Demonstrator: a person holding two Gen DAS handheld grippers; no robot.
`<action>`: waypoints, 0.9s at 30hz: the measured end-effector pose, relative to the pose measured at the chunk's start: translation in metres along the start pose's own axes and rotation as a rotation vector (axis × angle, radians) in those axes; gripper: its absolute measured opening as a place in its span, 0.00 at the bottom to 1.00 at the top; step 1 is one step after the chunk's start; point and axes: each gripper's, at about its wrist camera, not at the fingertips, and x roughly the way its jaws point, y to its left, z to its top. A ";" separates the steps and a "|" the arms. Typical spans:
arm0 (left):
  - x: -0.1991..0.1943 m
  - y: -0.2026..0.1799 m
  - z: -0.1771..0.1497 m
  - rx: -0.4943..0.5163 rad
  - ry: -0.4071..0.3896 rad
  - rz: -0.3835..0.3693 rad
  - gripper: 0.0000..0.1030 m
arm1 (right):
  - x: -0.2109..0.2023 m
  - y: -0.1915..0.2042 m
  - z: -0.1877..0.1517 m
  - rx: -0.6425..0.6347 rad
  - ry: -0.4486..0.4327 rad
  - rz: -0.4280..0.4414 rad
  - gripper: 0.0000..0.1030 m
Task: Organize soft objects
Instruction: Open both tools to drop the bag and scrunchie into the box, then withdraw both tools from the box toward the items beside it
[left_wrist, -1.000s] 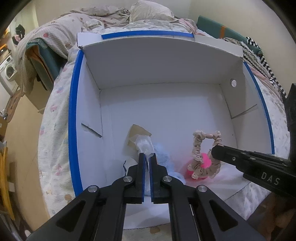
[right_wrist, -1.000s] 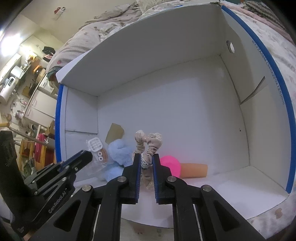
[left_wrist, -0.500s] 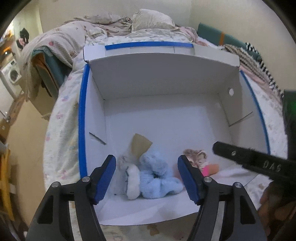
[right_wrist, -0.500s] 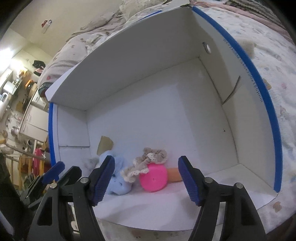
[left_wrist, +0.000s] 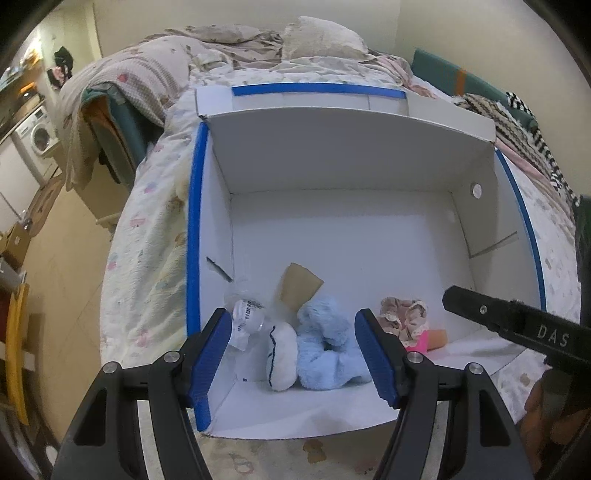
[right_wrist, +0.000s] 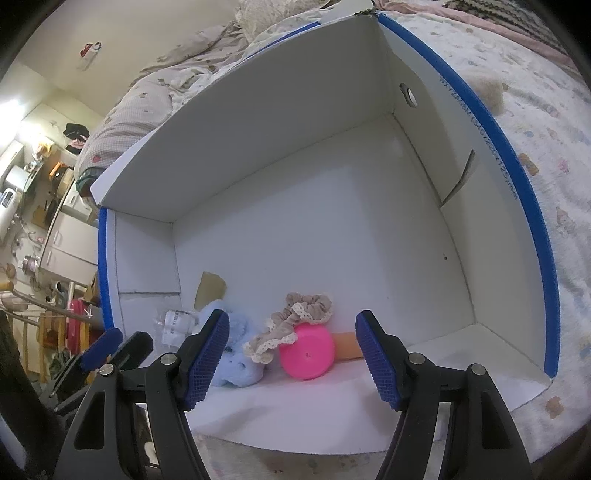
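Here both tools stand spread and empty: the left tool (left_wrist: 293, 352) over the blue plush toy (left_wrist: 325, 350), the right tool (right_wrist: 291, 354) over the lace-trimmed scrunchie (right_wrist: 295, 325) draped on a pink ball (right_wrist: 306, 354). All lie in the near end of the white box (left_wrist: 343, 243) on the bed (left_wrist: 147, 229). The drop looks done; next, likely, comes fetching another soft item.
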 end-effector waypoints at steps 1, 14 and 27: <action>-0.001 0.001 0.000 -0.006 0.000 0.001 0.65 | 0.000 0.000 -0.001 0.001 -0.001 -0.001 0.73; -0.028 0.004 -0.011 -0.018 -0.029 0.026 0.65 | -0.026 0.002 -0.018 -0.036 -0.062 -0.031 0.73; -0.051 0.022 -0.047 -0.096 -0.015 0.014 0.65 | -0.058 0.000 -0.047 -0.073 -0.107 -0.006 0.73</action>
